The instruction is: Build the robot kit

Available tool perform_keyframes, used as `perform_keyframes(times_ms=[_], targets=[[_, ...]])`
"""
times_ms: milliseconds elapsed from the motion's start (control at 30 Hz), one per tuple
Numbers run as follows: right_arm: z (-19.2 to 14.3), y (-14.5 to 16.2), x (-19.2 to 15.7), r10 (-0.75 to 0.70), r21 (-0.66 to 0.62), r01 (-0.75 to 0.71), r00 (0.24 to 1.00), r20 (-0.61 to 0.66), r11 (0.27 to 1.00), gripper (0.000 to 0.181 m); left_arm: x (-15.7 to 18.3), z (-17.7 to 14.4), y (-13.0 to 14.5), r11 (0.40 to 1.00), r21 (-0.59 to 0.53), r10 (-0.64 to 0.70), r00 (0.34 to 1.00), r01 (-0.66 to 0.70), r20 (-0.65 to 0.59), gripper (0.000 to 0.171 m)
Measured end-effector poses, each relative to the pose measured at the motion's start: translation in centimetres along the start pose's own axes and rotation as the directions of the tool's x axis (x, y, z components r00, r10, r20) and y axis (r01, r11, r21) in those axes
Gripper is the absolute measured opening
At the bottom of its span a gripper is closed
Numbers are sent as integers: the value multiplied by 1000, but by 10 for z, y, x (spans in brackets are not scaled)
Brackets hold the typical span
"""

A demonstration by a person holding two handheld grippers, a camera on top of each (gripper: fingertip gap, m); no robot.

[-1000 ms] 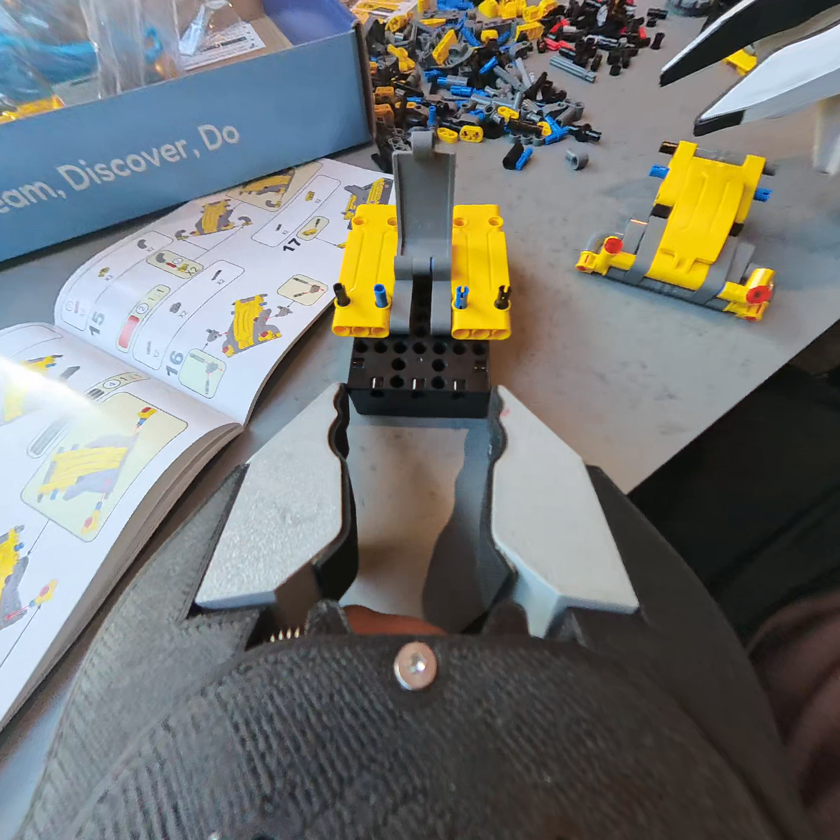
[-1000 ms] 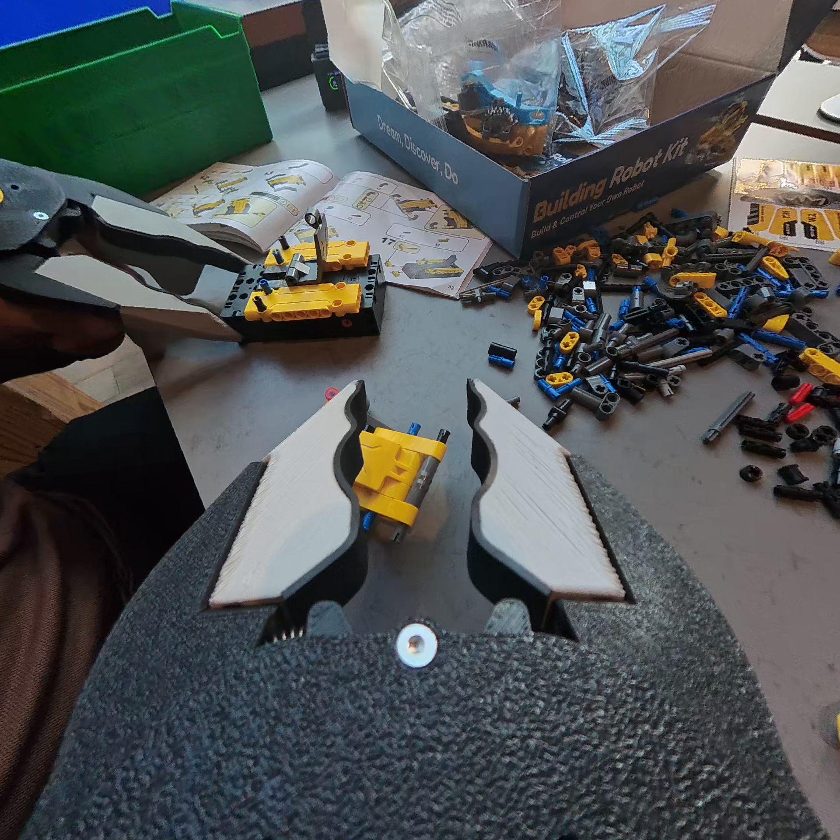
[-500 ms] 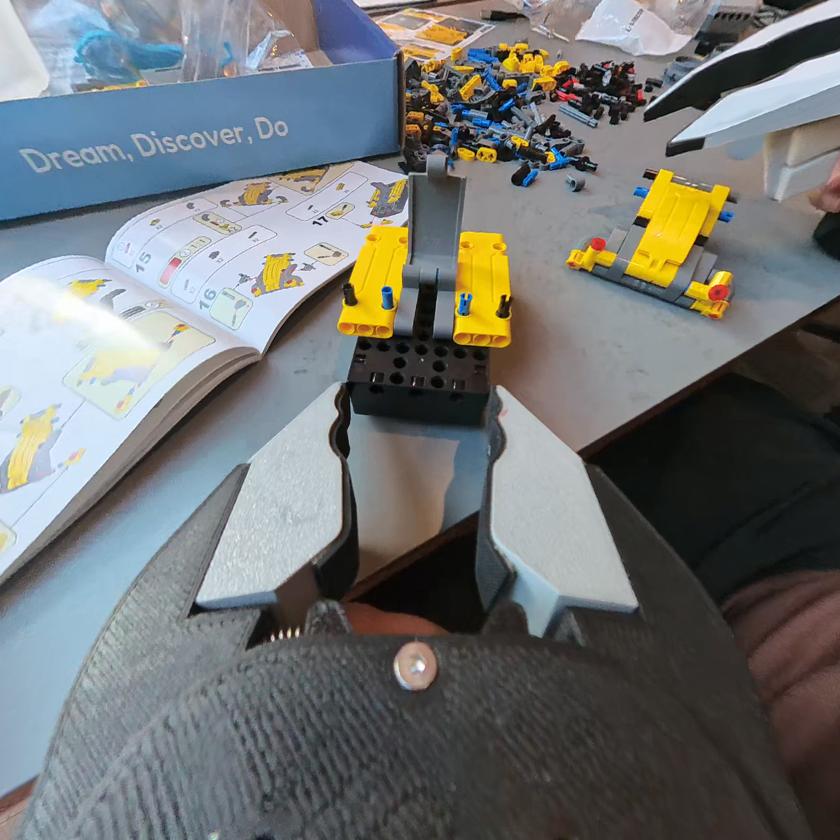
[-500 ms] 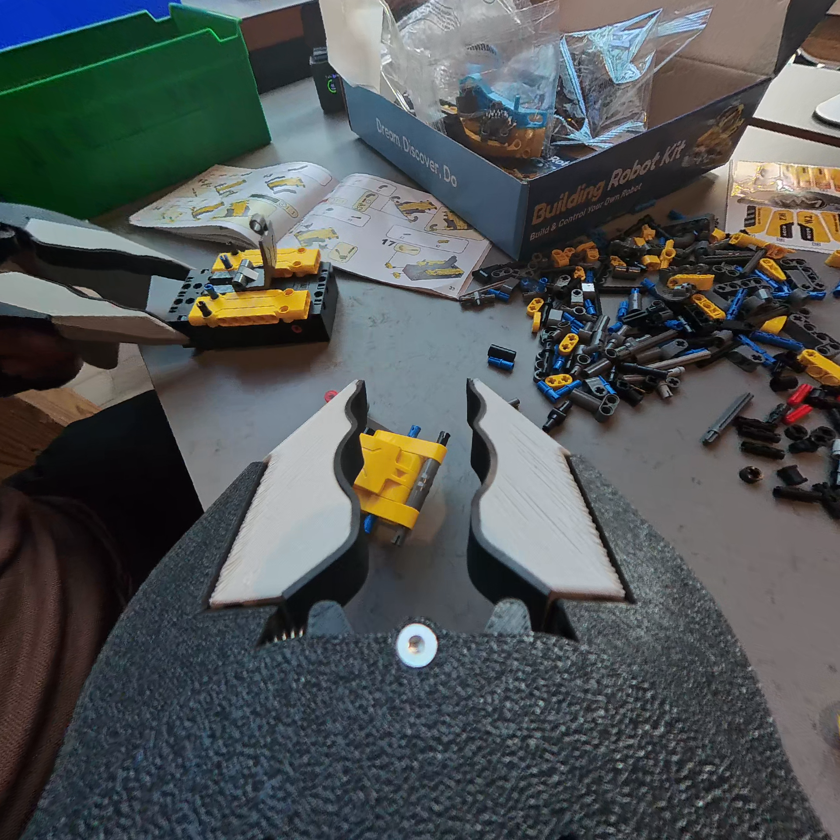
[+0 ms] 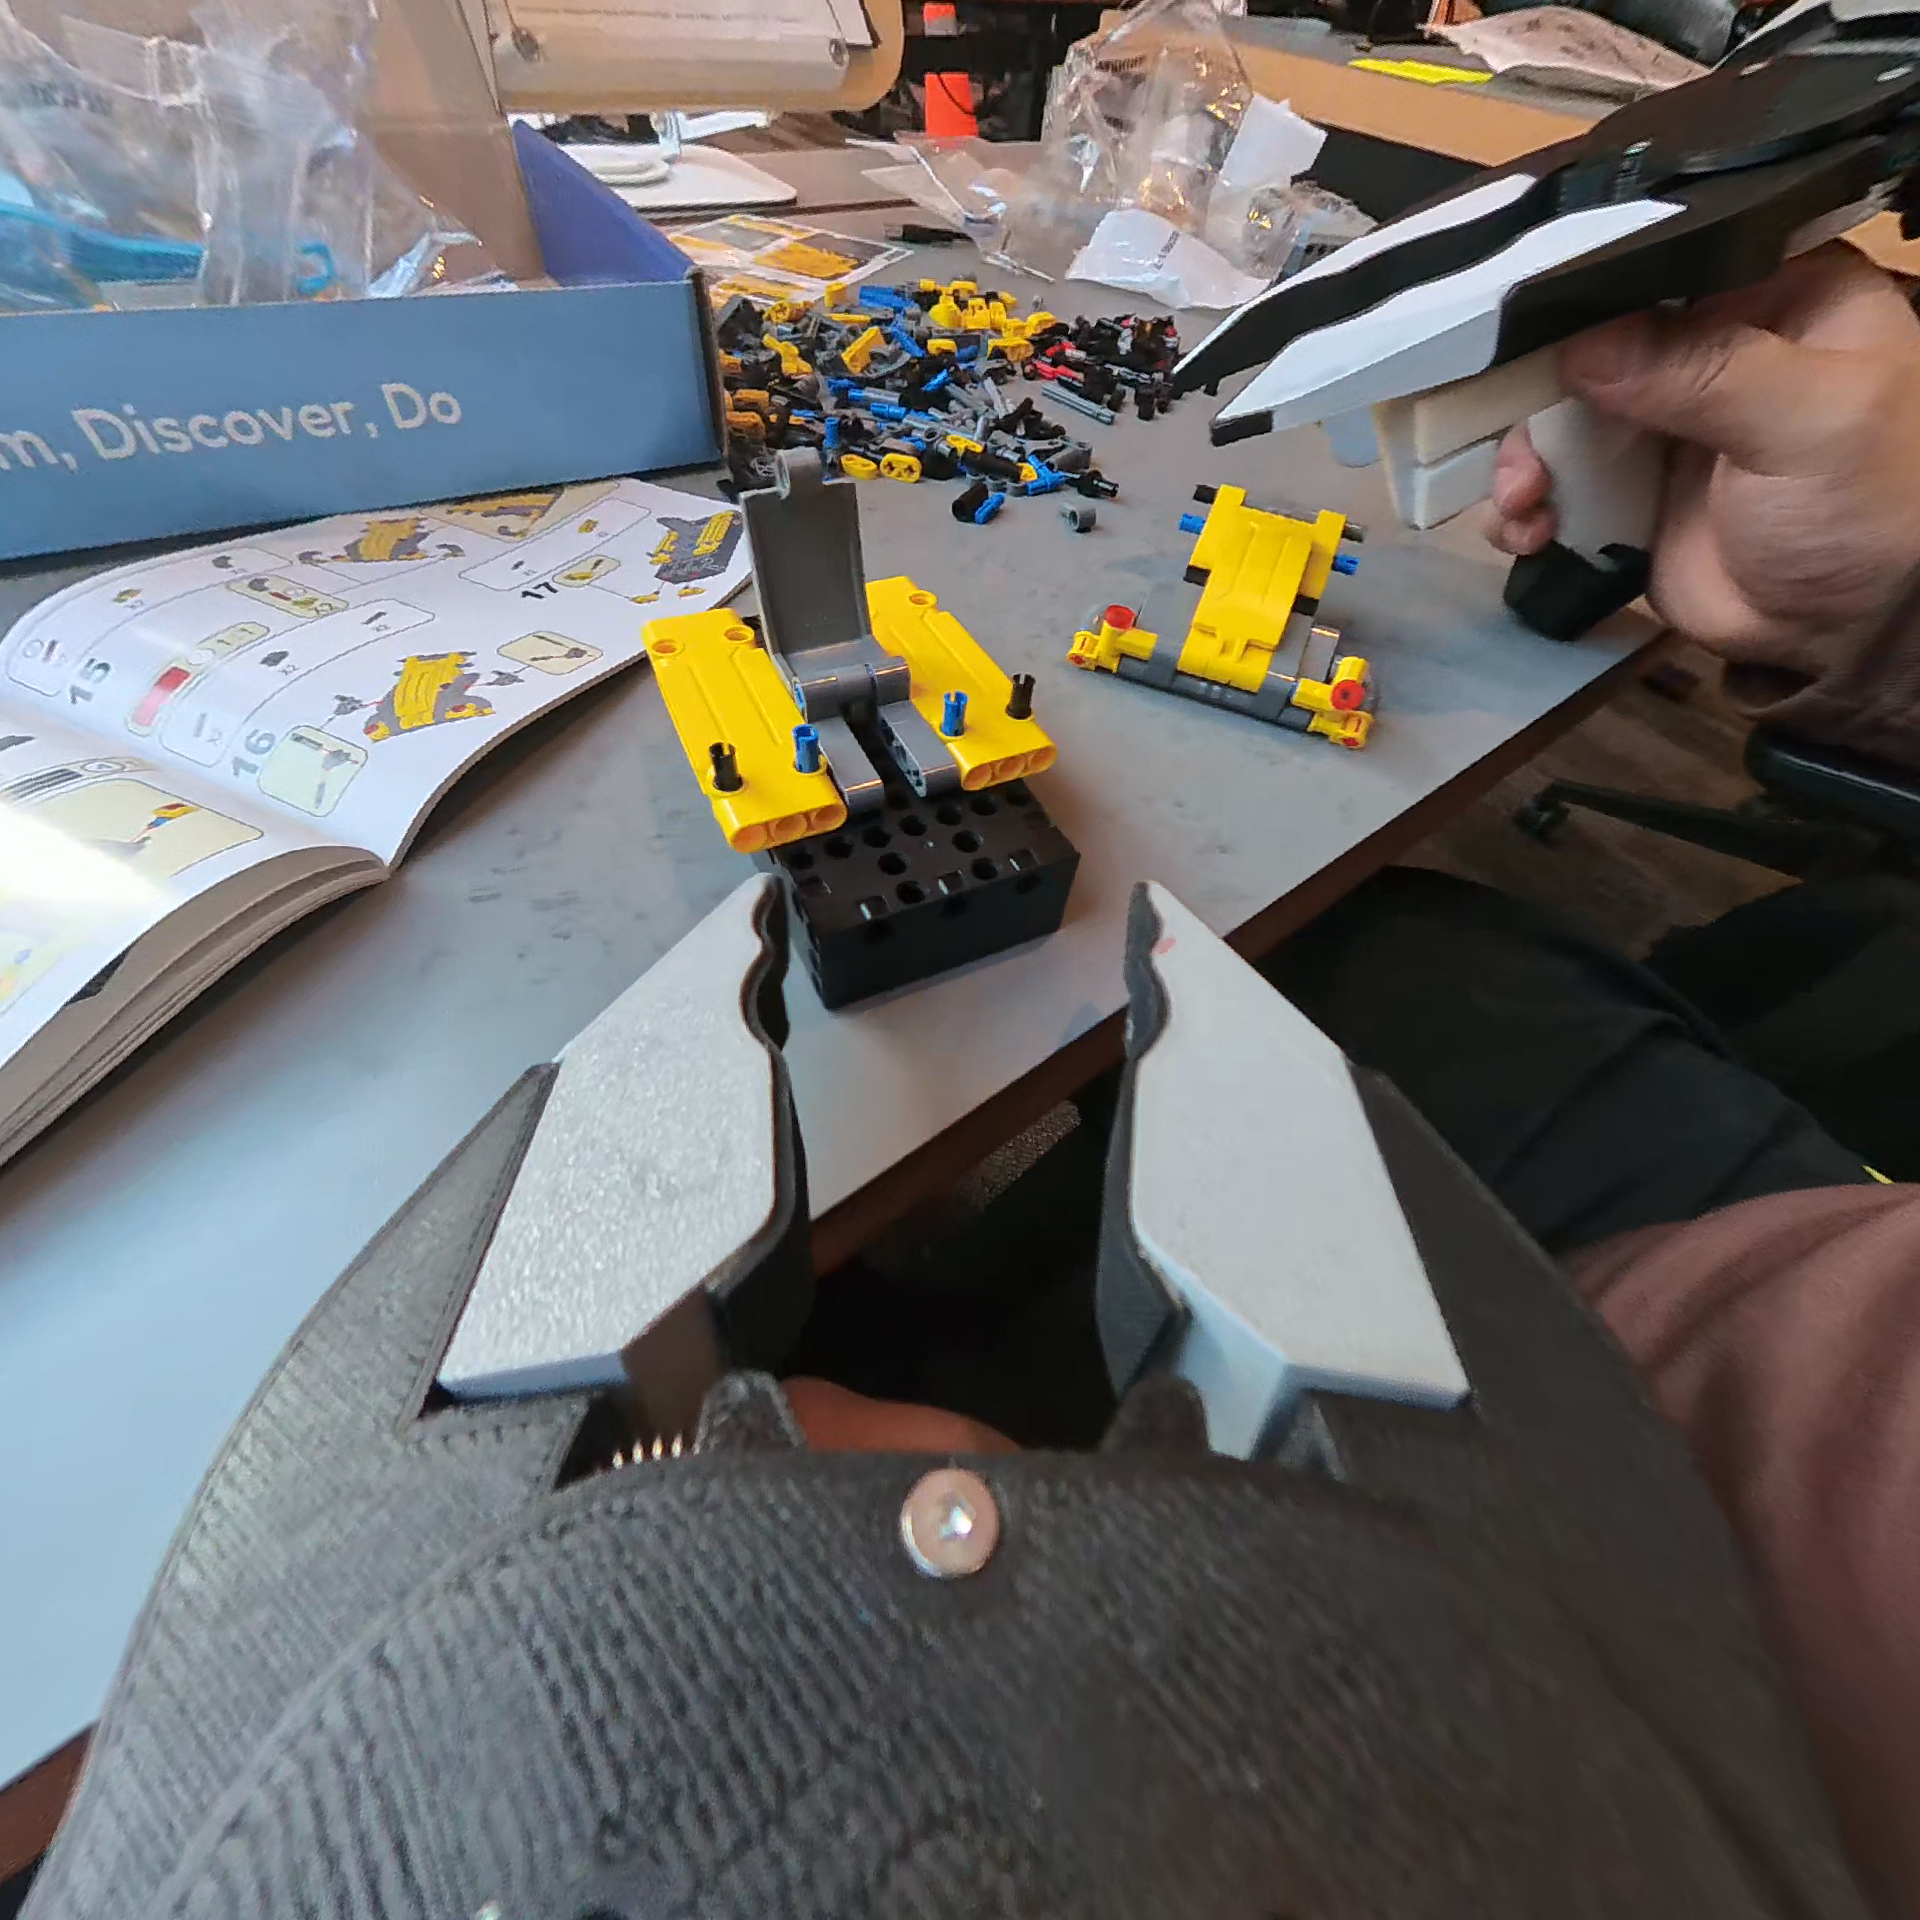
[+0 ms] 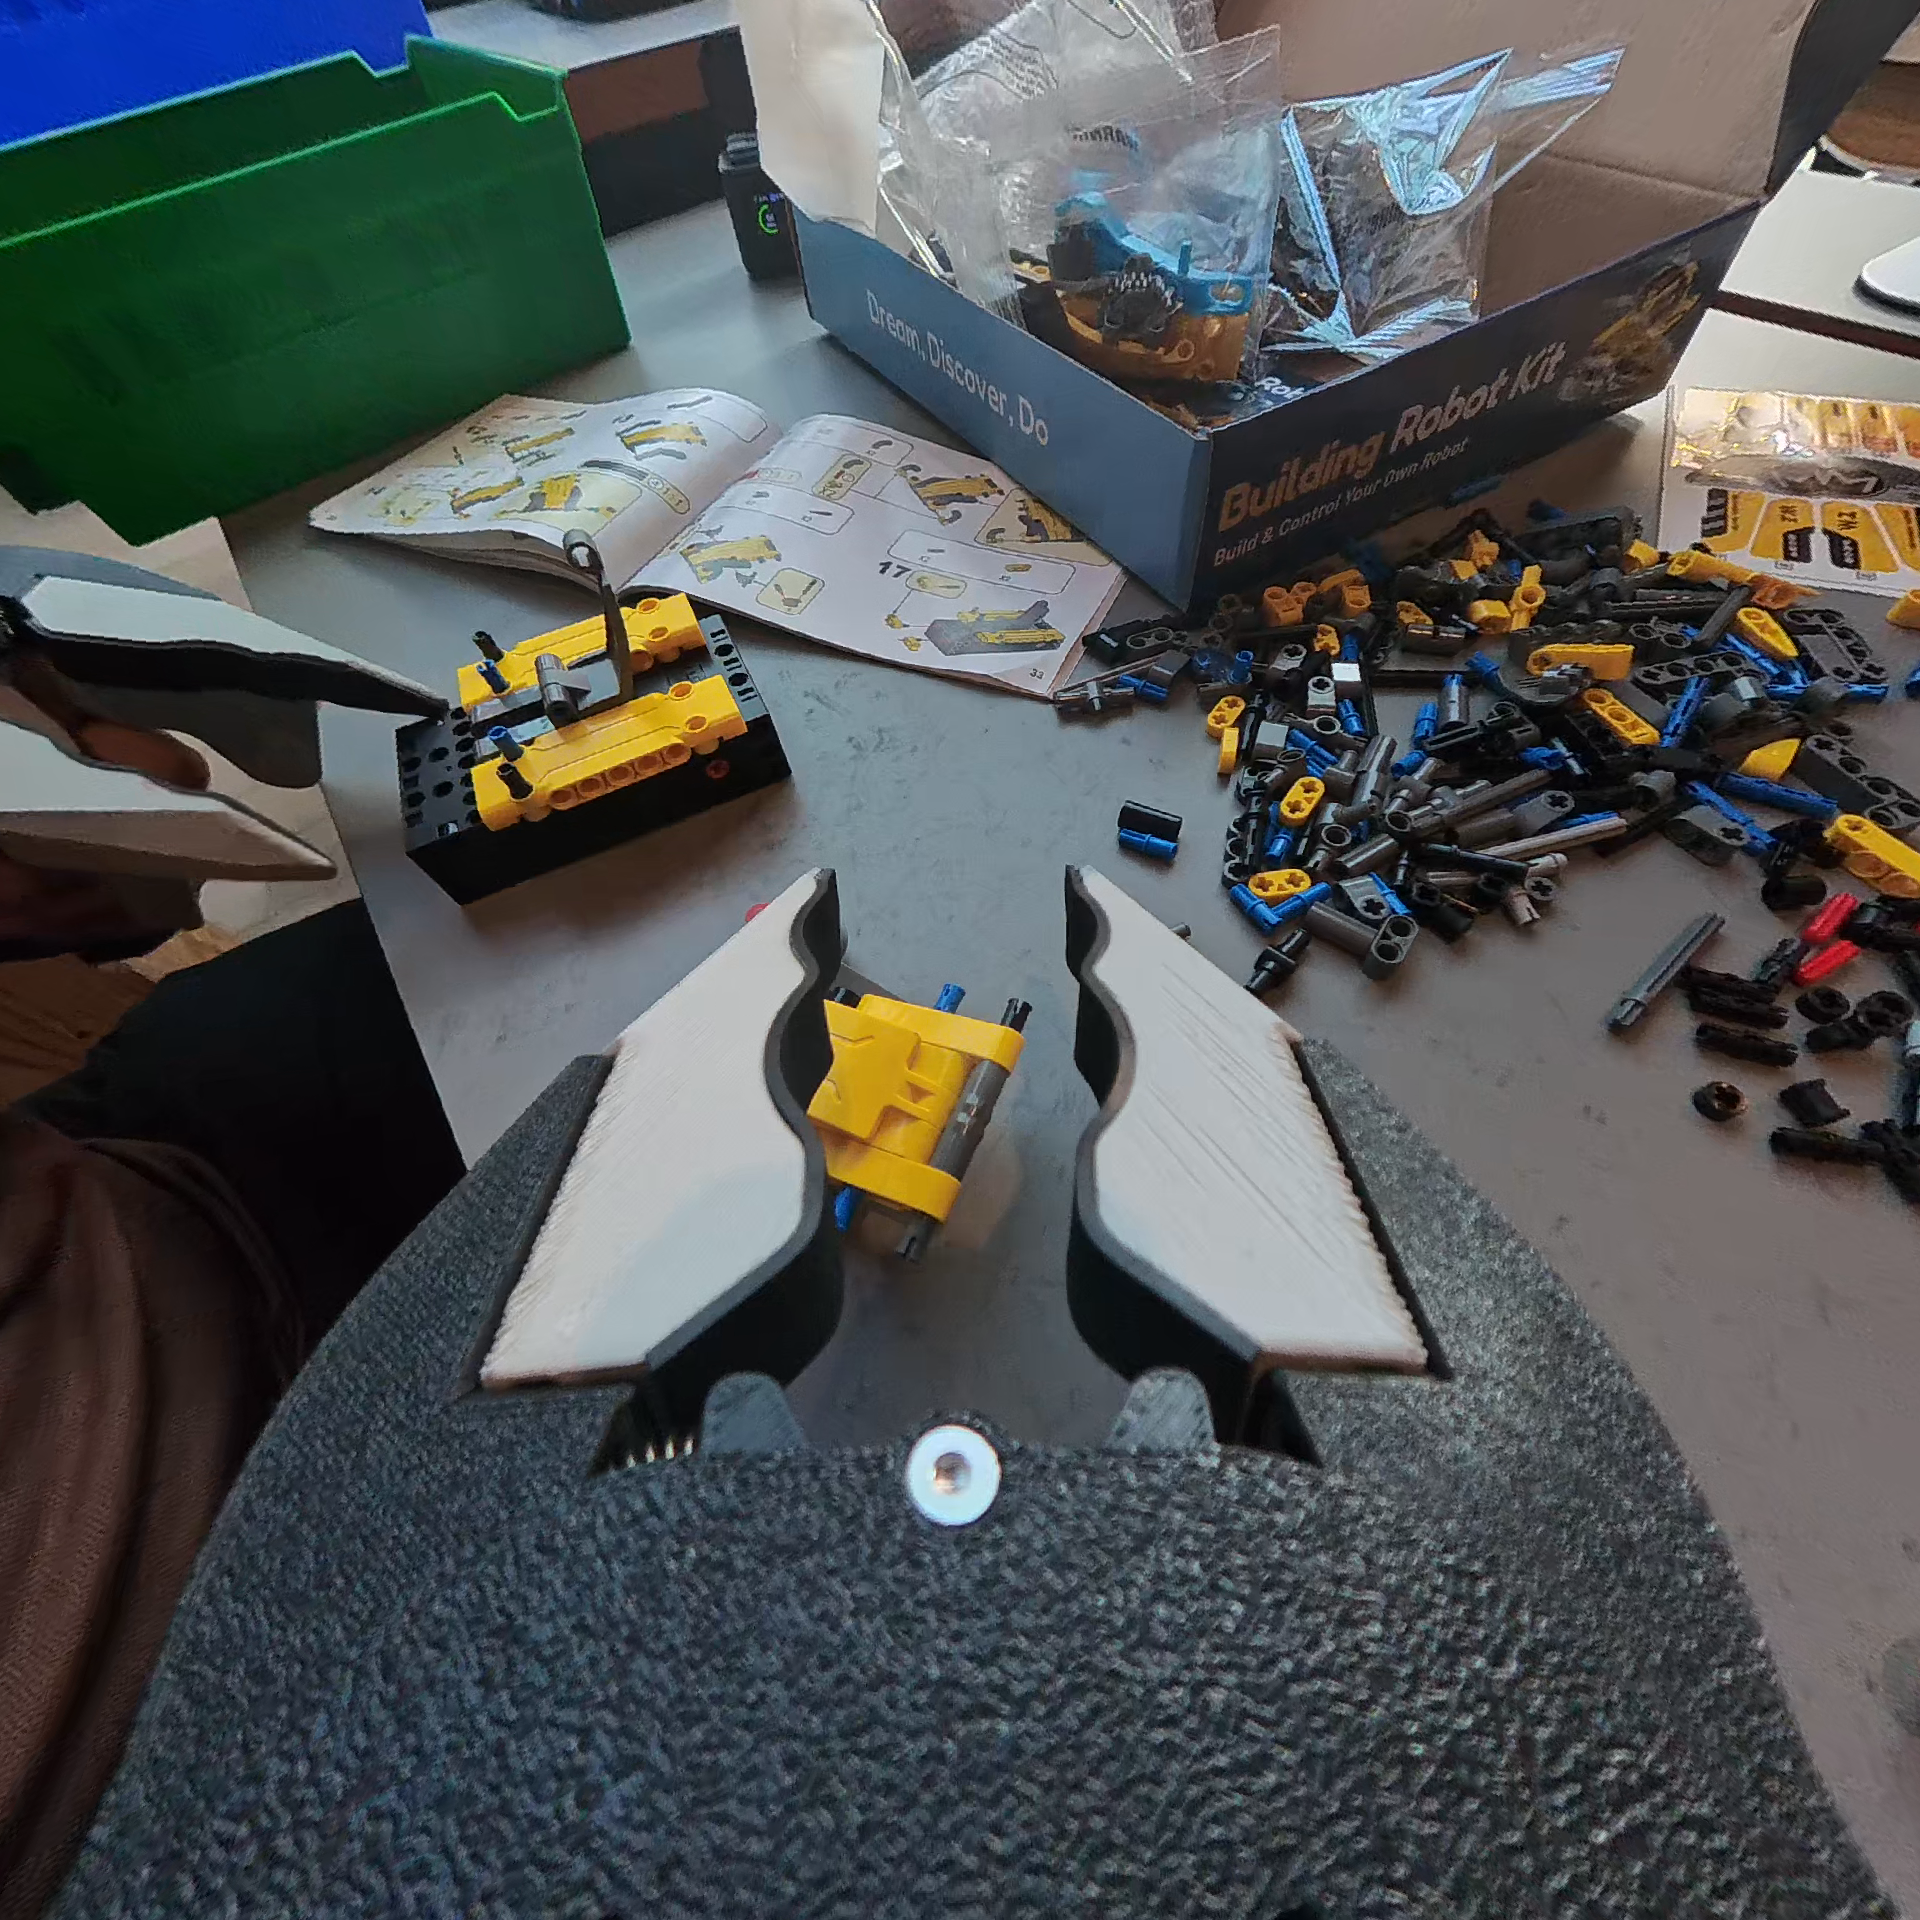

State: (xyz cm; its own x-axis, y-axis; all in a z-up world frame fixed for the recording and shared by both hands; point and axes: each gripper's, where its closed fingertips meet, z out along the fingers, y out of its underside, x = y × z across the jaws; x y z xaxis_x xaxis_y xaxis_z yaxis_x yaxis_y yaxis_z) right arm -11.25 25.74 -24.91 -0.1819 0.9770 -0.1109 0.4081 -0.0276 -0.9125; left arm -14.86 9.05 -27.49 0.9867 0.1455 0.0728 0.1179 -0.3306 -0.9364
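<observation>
the left gripper (image 5: 951, 904) has its jaws spread and holds nothing; its left fingertip sits just beside the near corner of a black block (image 5: 925, 894), which stands on the grey table (image 5: 312, 1049) near the edge and carries 2 yellow panels and an upright grey piece. the right gripper (image 6: 951, 904) hangs over the table, jaws also spread, with a small yellow assembly (image 6: 914, 1101) lying between them, close to the left finger. an open instruction booklet (image 6: 831, 530), a blue box (image 6: 1247, 457) and loose parts (image 6: 1558, 748) lie beyond.
</observation>
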Motion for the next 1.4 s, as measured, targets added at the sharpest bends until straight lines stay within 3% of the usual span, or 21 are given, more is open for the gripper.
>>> perform_keyframes(times_ms=[167,433,633,767,867,933,1000,1133,1400], targets=[[-1,-1,-1,0,6,0,1000,5,1000,44,-5,-1,-4,1000,29,5,1000,-5,2,61],[-3,-3,2,14,25,-14,1000,-3,1000,44,-3,-5,-14,995,98,26,1000,-25,-7,79],[-35,-14,58,-14,66,39,942,-335,997,30,-14,-4,-12,997,82,11,1000,-12,17,79],[-48,-19,49,81,125,-56,974,-212,991,39,-17,-4,-11,997,79,2,1000,-4,26,78],[-43,-5,17,79,44,-75,993,-88,996,38,-22,-5,-11,997,79,-6,999,3,44,78],[-37,5,4,28,-4,-28,996,-83,1000,31,-23,-6,-13,996,89,-20,999,16,40,76],[-31,16,-1,-41,-70,35,995,-90,997,12,-21,-5,-12,996,84,-25,999,22,31,76],[-19,33,2,-69,-173,50,992,-103,984,19,-18,-3,-10,997,73,-6,1000,4,31,76],[-26,11,29,-40,-46,32,982,-182,998,24,-15,-4,-8,998,61,-16,1000,15,15,76]])
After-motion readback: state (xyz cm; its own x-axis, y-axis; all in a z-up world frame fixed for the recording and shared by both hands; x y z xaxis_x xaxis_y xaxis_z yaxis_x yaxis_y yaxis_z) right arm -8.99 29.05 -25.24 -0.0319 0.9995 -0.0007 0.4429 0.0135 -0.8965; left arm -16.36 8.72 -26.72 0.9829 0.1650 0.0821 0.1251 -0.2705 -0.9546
